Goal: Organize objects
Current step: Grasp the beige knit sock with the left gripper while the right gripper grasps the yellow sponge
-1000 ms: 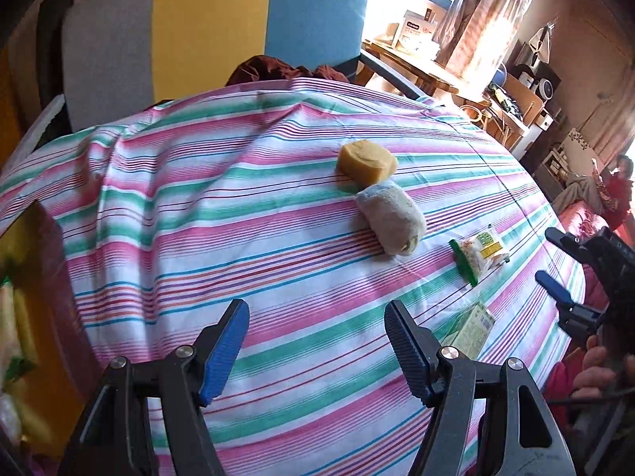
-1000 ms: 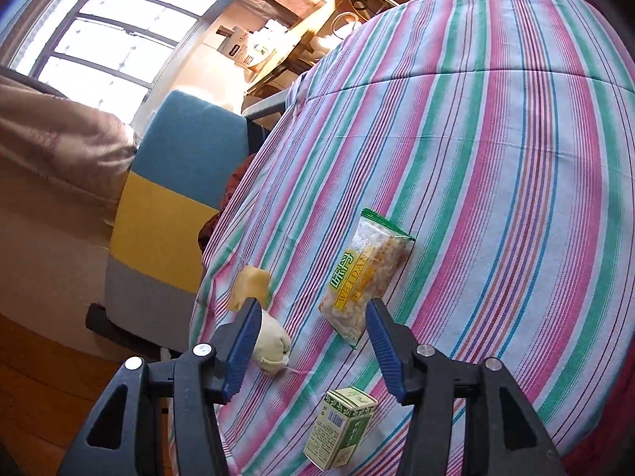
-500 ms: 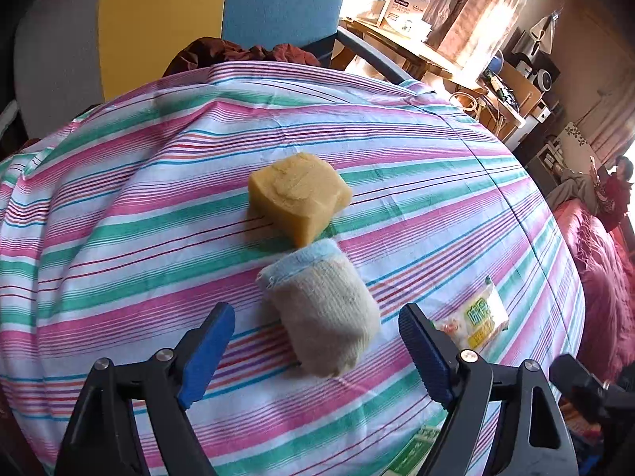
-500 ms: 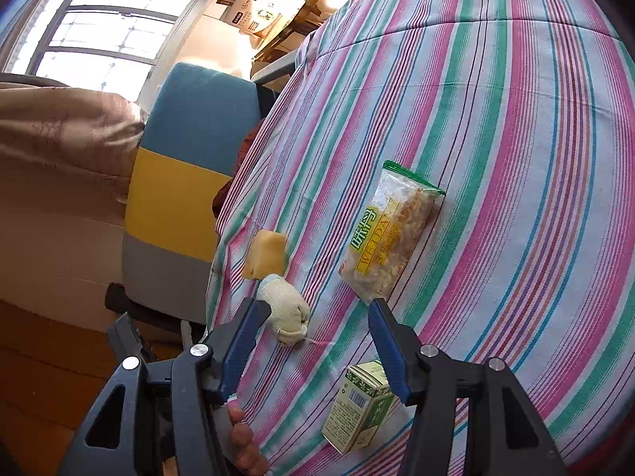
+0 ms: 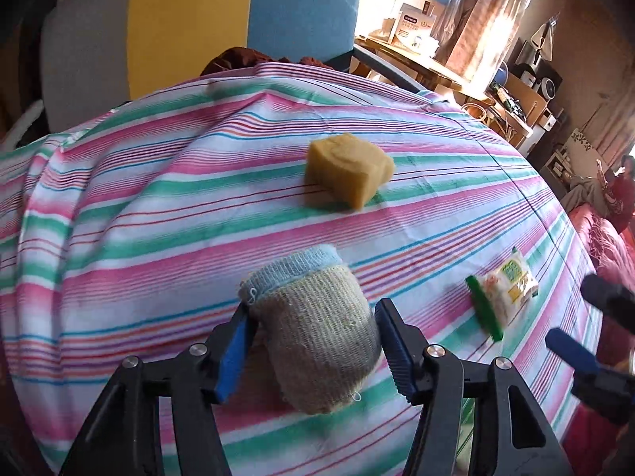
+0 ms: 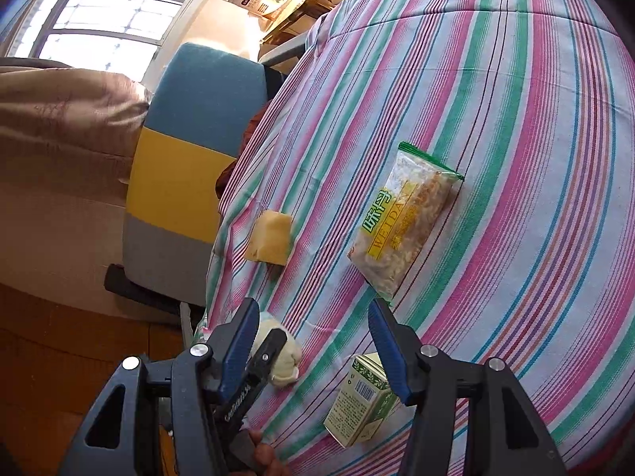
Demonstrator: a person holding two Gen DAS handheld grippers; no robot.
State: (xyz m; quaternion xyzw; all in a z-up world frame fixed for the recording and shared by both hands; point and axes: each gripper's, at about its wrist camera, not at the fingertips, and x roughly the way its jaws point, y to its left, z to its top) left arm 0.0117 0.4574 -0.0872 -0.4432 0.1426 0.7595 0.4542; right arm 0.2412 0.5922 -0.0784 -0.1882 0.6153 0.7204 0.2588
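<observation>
A rolled beige sock with a light blue cuff (image 5: pixel 317 325) lies on the striped tablecloth (image 5: pixel 158 214). My left gripper (image 5: pixel 313 341) has closed around it, both blue pads touching its sides. A yellow sponge block (image 5: pixel 349 170) sits just beyond it. A snack packet with a green edge (image 5: pixel 504 293) lies to the right. My right gripper (image 6: pixel 313 341) is open and empty, hovering above the cloth near a small green carton (image 6: pixel 361 400). The right wrist view also shows the sock (image 6: pixel 283 357), the sponge (image 6: pixel 270 242) and the snack packet (image 6: pixel 405 222).
A chair with grey, yellow and blue panels (image 5: pixel 198 27) stands behind the table, dark red cloth on its seat. A wooden desk with boxes (image 5: pixel 416 39) is beyond. The table's edge drops off close to the sock in the right wrist view.
My left gripper moved forward over the sock and its jaws narrowed onto it. The right gripper shifted slightly and stayed open.
</observation>
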